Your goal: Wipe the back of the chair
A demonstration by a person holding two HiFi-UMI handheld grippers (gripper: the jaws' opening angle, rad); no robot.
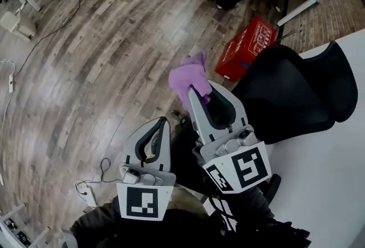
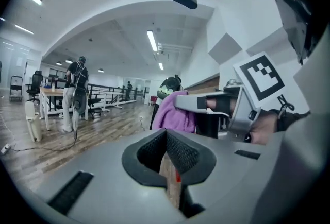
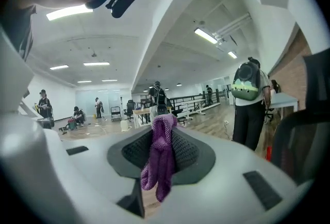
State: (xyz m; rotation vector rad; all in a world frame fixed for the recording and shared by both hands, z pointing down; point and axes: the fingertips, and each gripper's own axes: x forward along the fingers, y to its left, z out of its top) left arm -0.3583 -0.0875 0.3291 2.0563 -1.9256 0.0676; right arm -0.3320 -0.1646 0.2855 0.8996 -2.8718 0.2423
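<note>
Mostly floor: grey-brown wooden plank floor [image 1: 102,41] runs across the room. A white tabletop [image 1: 331,184] fills the right edge. A black mesh office chair [image 1: 296,93] stands at the tabletop's edge. A person with a green backpack [image 3: 250,97] stands farther off, facing away. A red box with white print [image 1: 246,47] sits on the floor just beyond the chair.

The left gripper [image 1: 162,122] is held low and to the left. Its fingers are pressed together with nothing between them, and only a slit of floor shows under the pads. The right gripper [image 1: 199,93] is raised higher, beside the chair's left edge, with its fingers closed on a cloth.

The purple fuzzy cloth [image 1: 191,74] bunches above the fingertips and hangs in a fold below them. It is near the chair; the right gripper view shows the two apart.
</note>
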